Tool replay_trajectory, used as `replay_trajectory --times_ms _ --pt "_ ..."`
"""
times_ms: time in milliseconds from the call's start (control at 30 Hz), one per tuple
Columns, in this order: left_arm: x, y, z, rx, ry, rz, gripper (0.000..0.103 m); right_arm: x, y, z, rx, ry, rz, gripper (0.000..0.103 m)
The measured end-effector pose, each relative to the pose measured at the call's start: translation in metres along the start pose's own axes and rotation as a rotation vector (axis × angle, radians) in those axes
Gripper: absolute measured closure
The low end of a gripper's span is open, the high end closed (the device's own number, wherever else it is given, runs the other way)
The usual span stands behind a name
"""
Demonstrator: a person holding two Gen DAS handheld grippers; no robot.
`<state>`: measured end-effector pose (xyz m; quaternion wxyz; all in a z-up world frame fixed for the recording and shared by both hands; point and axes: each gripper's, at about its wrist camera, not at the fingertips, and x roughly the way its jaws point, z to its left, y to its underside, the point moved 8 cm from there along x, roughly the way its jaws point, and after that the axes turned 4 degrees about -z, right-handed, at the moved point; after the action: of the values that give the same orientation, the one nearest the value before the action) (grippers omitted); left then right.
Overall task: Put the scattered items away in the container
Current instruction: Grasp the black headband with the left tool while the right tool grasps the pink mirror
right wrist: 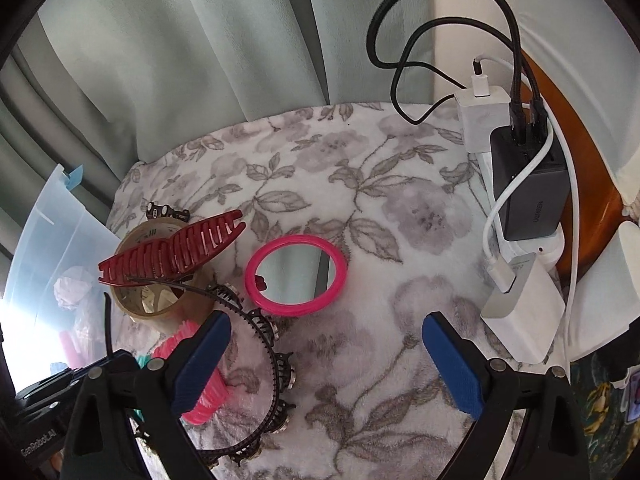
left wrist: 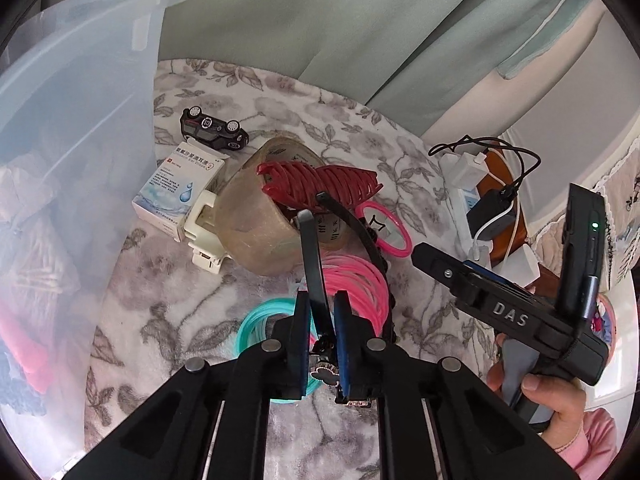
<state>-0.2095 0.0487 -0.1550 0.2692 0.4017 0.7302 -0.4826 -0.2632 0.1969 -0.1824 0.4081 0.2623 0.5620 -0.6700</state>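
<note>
I had my left claw [left wrist: 323,320] clamped on the headband [left wrist: 314,264], right claw [right wrist: 326,360] wide open and empty, most clutter not yet in the bin [left wrist: 80,120].

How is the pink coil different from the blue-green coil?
The pink coil is bright pink; the blue-green coil is teal. The pink coil lies nearer the tape roll, while the blue-green coil lies nearer the camera, partly hidden under the left gripper. Both are looped plastic cords lying flat on the flowered blanket.
</note>
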Motion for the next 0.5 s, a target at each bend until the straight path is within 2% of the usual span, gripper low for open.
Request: replay_trajectory --times_ms 400,500 --pt "-0.046 -0.015 -0.006 0.028 0.017 -0.063 0.095 0.049 -0.003 0.023 -0.084 -0.003 0.100 0.005" --pt "-0.050 -0.016 -0.004 0.024 0.019 -0.065 0.095 0.058 -0.002 0.032 -0.141 0.007 0.123 0.005"
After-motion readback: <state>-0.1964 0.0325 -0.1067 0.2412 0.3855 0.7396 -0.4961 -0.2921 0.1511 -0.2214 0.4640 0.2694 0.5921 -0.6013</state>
